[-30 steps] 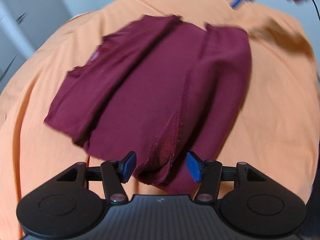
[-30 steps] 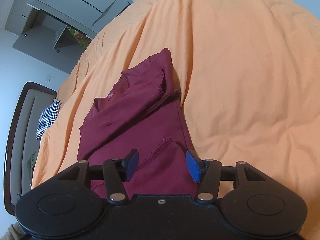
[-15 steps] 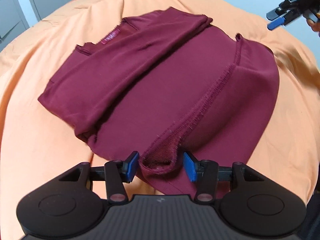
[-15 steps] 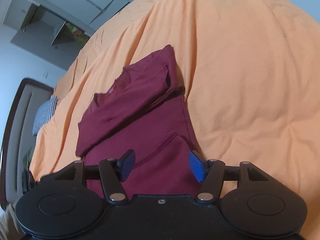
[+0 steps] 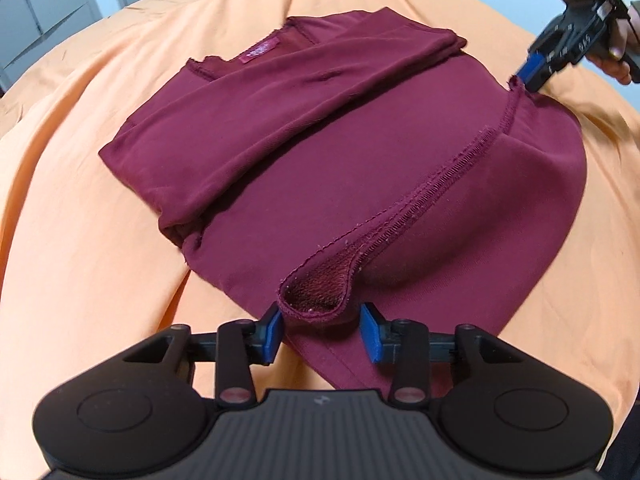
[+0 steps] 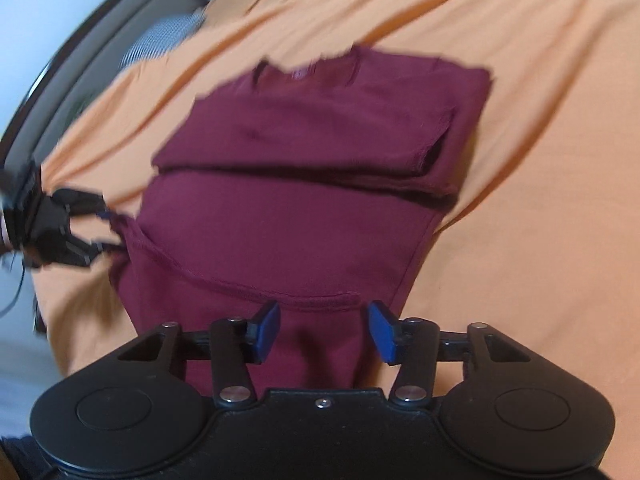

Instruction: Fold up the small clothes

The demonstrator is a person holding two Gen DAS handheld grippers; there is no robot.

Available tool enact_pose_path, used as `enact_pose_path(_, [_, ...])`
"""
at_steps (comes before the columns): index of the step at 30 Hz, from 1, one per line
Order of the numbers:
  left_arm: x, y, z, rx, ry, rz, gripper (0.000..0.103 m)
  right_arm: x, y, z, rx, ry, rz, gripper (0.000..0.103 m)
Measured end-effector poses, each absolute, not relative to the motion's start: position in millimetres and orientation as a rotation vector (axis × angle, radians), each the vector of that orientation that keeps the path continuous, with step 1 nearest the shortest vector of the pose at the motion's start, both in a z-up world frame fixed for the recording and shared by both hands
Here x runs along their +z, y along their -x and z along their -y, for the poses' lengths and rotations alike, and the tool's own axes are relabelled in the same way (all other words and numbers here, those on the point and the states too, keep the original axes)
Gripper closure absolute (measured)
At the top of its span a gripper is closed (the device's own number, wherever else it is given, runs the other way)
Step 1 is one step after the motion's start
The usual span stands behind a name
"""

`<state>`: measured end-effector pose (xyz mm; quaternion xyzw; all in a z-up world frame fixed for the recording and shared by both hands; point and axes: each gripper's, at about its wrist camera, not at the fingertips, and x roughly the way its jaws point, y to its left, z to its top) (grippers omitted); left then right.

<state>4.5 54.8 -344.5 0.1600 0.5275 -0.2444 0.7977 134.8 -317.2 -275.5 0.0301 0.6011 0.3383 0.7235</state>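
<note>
A maroon shirt lies partly folded on the orange bed cover, sleeves folded across and the bottom hem turned up. My left gripper is open with a curled corner of the hem between its blue pads. My right gripper is open just over the other end of the hem. It also shows in the left wrist view at the far hem corner. The shirt fills the right wrist view, where the left gripper sits at its left edge.
The orange cover spreads around the shirt on all sides. A dark headboard and a checked pillow are at the far left of the right wrist view. Grey cupboard doors stand behind the bed.
The left gripper has come lower and closer over the hem corner. The right gripper has swung round to the opposite hem corner, and its view now faces the shirt square on.
</note>
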Motion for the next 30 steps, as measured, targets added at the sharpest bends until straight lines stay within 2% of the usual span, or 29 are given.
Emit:
enact_pose_path(1, [-344.2, -5.6, -55.2, -0.519, -0.33, -1.134, 0.064, -281.9, -139.2, 314.2, 0.771, -0.053, -1.349, 0.056])
enact_pose_path(3, [-342.1, -7.2, -56.6, -0.515, -0.292, -1.142, 0.078, -293.1, -145.0, 311.9, 0.81, -0.051, -1.386, 0.057])
enact_pose_path(4, [-340.6, -8.4, -57.3, -0.52, -0.272, -1.146, 0.092, -297.0, -146.0, 311.1, 0.824, -0.054, -1.396, 0.071])
enact_pose_path(5, [-337.2, -9.0, -58.9, -0.526, -0.243, -1.146, 0.094, -299.5, -146.8, 311.1, 0.842, -0.065, -1.402, 0.096])
enact_pose_path(6, [-332.6, -10.0, -62.3, -0.527, -0.194, -1.131, 0.095, -299.4, -147.0, 312.2, 0.857, -0.083, -1.399, 0.098])
enact_pose_path(11, [-328.8, -20.7, -99.2, -0.32, 0.159, -1.069, 0.095, -279.6, -152.4, 351.7, 0.758, -0.409, -1.239, 0.098])
enact_pose_path(13, [-338.6, -23.9, -100.4, -0.296, 0.171, -1.094, 0.095, -282.6, -151.8, 364.3, 0.672, -0.476, -1.215, 0.098])
enact_pose_path(16, [-348.6, -27.8, -96.3, -0.293, 0.143, -1.127, 0.091, -296.5, -149.7, 361.4, 0.645, -0.449, -1.277, 0.095])
enact_pose_path(20, [-349.9, -29.0, -94.0, -0.283, 0.1, -1.119, 0.069, -305.9, -146.6, 356.1, 0.631, -0.43, -1.311, 0.076])
enact_pose_path(23, [-353.7, -27.5, -93.9, -0.288, 0.1, -1.118, 0.069, -310.8, -144.4, 358.3, 0.62, -0.424, -1.321, 0.067])
enact_pose_path(28, [-356.6, -28.1, -94.6, -0.272, 0.122, -1.11, 0.069, -315.4, -143.0, 356.9, 0.608, -0.378, -1.333, 0.066])
enact_pose_path(30, [-355.6, -28.6, -93.6, -0.271, 0.117, -1.109, 0.072, -315.3, -143.9, 355.4, 0.612, -0.374, -1.325, 0.069])
